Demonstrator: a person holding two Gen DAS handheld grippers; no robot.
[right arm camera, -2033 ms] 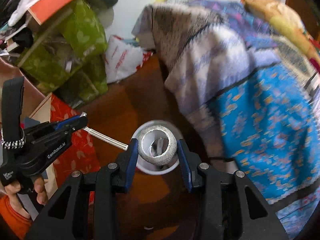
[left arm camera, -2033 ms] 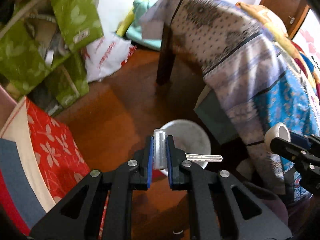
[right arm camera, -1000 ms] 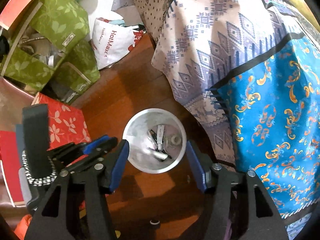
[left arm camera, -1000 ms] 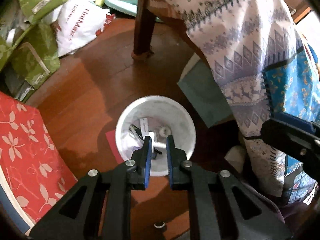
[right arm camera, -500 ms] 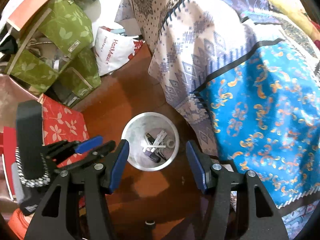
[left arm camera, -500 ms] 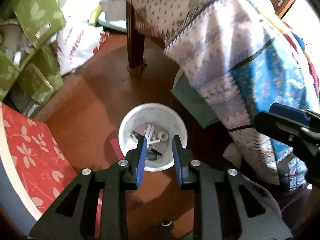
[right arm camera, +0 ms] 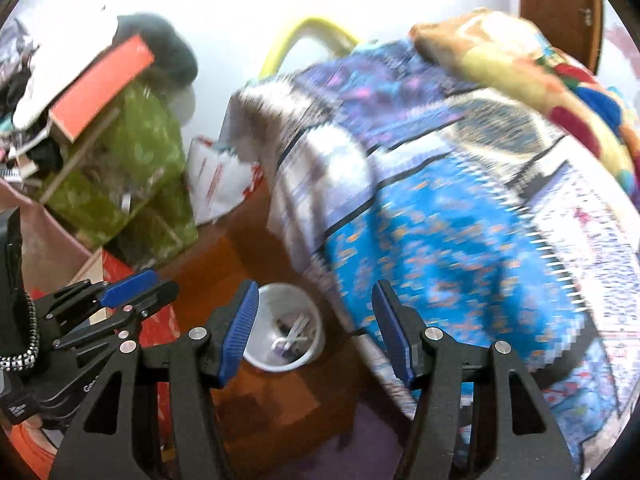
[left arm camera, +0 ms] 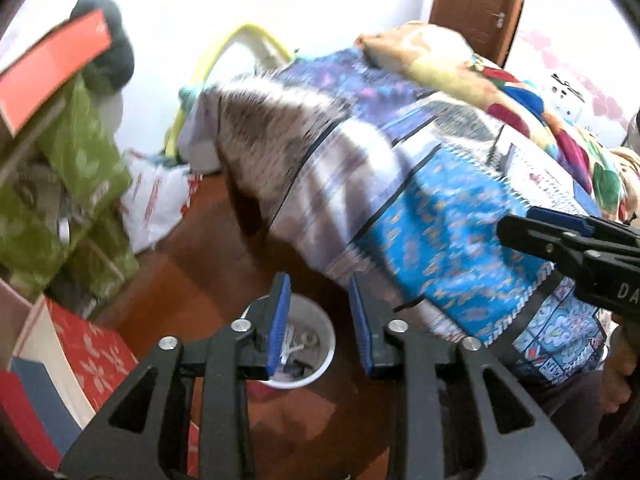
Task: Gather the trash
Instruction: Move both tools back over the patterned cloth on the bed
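A white trash bucket (left arm camera: 320, 332) on the wooden floor (left arm camera: 208, 256) beside the cloth-draped table (left arm camera: 400, 200) holds small scraps. Above it, the left hand-held gripper (left arm camera: 320, 320), jaws just opening, and the right hand-held gripper (right arm camera: 316, 332) both stand apart, empty; next, likely finding more trash.

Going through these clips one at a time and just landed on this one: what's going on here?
A person holds a claw in each hand over a white bin on the wooden floor, beside a bed covered with a patterned blanket. Small bits of trash already lie in the bin. The left claw has nothing in it and its jaws have just been opening. The right claw is open and empty too. Neither touches the bin.
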